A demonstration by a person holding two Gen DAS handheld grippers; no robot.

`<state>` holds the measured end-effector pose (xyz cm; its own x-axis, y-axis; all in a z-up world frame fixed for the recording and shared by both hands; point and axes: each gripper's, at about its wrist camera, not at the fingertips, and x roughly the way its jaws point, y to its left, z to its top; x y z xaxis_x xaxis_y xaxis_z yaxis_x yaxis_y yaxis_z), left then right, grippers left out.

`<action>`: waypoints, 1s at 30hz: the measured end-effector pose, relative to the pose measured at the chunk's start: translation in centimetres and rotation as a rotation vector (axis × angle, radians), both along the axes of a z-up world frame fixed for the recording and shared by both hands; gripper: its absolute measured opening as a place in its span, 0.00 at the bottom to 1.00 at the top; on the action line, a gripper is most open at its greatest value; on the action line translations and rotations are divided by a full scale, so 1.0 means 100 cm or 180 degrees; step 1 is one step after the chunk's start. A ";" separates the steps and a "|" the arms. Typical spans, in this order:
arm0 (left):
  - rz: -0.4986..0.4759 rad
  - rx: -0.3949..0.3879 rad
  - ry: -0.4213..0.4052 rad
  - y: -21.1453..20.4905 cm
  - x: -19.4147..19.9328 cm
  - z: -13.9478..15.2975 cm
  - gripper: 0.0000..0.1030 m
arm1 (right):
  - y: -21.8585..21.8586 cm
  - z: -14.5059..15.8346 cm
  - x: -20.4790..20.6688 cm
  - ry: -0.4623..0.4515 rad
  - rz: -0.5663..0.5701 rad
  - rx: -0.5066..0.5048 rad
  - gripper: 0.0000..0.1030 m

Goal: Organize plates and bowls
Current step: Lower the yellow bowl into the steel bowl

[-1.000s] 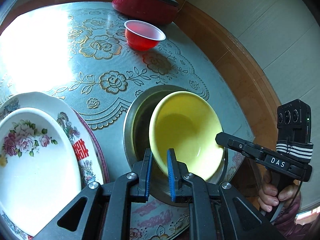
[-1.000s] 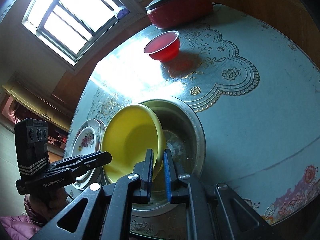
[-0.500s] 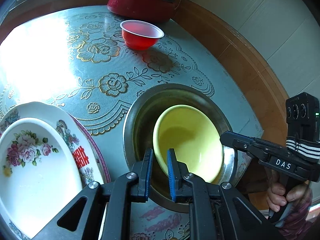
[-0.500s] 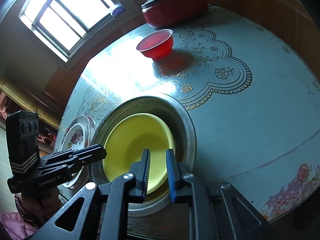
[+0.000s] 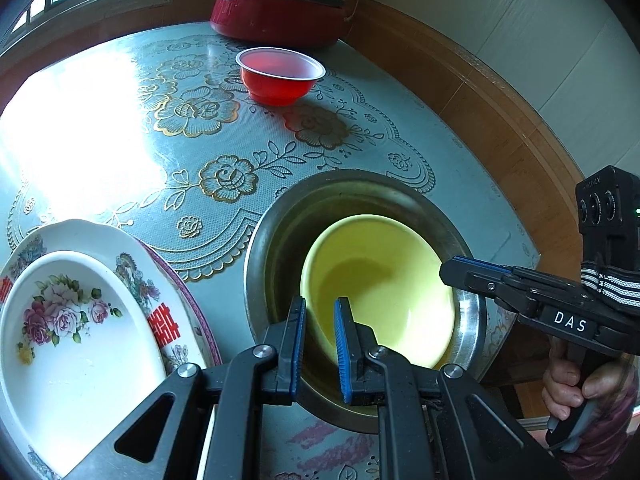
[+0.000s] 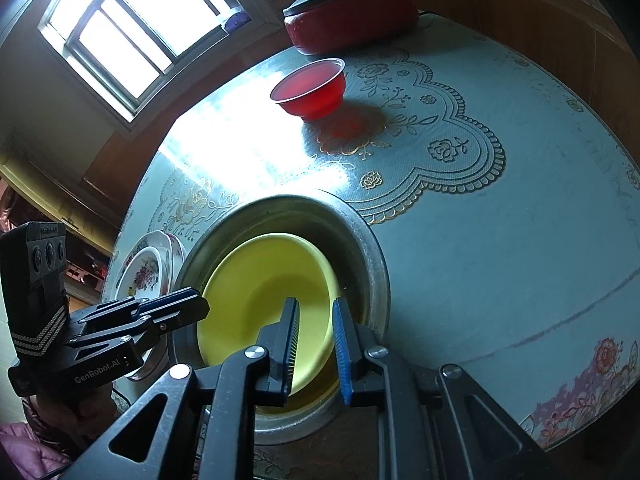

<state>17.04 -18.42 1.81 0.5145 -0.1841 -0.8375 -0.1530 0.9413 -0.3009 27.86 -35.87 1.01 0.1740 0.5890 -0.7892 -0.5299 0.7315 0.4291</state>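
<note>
The yellow bowl (image 5: 380,284) lies inside the metal basin (image 5: 276,236), leaning toward one wall of it. Your left gripper (image 5: 320,340) stands over the near rim of the bowl with its fingers apart; the rim seems to pass through the gap, but I cannot tell if a pad touches it. Your right gripper (image 6: 316,340) is also parted, with the bowl's edge between its fingers, not pressed.

The basin sits on a round table (image 6: 500,240) with a pale blue cloth with gold flowers. Left of the basin lie stacked flowered plates (image 5: 80,320). Farther away stand a red bowl (image 5: 280,76) and a red lidded pot (image 5: 280,12). A window (image 6: 136,28) gives strong glare on the cloth.

Both grippers point down at the basin from opposite sides.
</note>
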 end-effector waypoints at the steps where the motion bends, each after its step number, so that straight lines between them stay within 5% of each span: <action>1: -0.0003 0.0012 0.0000 -0.001 0.001 0.000 0.14 | 0.000 0.000 0.000 0.0000 -0.0001 0.0008 0.16; 30: 0.0064 0.0064 -0.0042 -0.001 -0.002 0.004 0.14 | 0.002 0.000 0.006 -0.0008 -0.0005 0.0084 0.16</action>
